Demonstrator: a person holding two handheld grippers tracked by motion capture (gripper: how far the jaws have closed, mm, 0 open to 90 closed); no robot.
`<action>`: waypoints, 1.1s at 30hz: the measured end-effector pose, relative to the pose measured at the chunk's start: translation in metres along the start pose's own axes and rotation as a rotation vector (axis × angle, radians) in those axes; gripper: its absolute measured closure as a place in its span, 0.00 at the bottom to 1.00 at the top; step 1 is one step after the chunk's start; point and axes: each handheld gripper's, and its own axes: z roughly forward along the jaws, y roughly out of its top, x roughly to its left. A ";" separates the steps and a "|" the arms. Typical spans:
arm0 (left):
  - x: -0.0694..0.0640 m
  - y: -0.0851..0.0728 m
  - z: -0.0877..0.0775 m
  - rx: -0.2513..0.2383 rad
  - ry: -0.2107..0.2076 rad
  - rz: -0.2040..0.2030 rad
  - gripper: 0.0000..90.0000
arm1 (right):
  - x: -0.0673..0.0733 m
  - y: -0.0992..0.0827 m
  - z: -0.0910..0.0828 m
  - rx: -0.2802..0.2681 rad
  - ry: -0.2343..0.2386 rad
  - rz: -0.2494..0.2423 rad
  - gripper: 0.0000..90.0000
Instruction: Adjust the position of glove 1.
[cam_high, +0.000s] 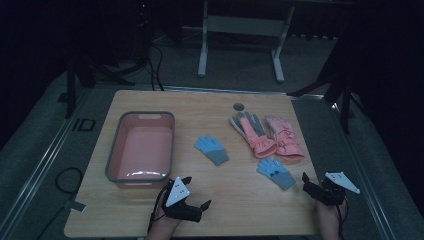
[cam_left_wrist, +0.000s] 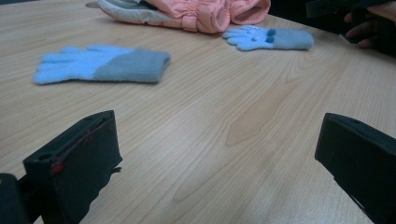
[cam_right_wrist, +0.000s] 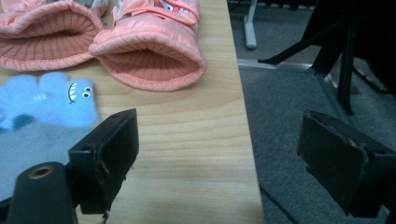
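Two blue-and-grey knit gloves lie on the wooden table (cam_high: 235, 210): one in the middle (cam_high: 211, 150), the other (cam_high: 276, 172) nearer the right front. A pair of pink winter gloves (cam_high: 272, 136) lies behind the second one. My left gripper (cam_high: 196, 191) rests low at the front centre, open, and points toward the gloves. In the left gripper view its jaws stand wide apart over bare wood, with the middle blue glove (cam_left_wrist: 102, 63) well ahead. My right gripper (cam_high: 306, 183) sits at the front right corner, open, beside the second blue glove (cam_right_wrist: 46, 107). Nothing is between either pair of jaws.
An empty pink basin (cam_high: 116, 150) with a grey rim stands at the table's left. The right table edge (cam_right_wrist: 245, 116) runs between the right gripper's jaws, with grey floor beyond. A round cable hole (cam_high: 239, 106) sits near the back edge.
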 end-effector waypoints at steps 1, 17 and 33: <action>0.000 0.000 0.000 0.002 0.002 0.003 0.00 | 0.000 0.001 -0.002 0.008 0.013 0.010 0.14; -0.001 0.001 0.001 0.007 0.000 0.029 0.00 | -0.004 0.041 -0.009 0.179 0.153 0.031 0.16; -0.002 0.000 0.001 0.009 -0.007 0.038 0.00 | 0.043 0.103 -0.011 0.140 0.333 -0.076 0.13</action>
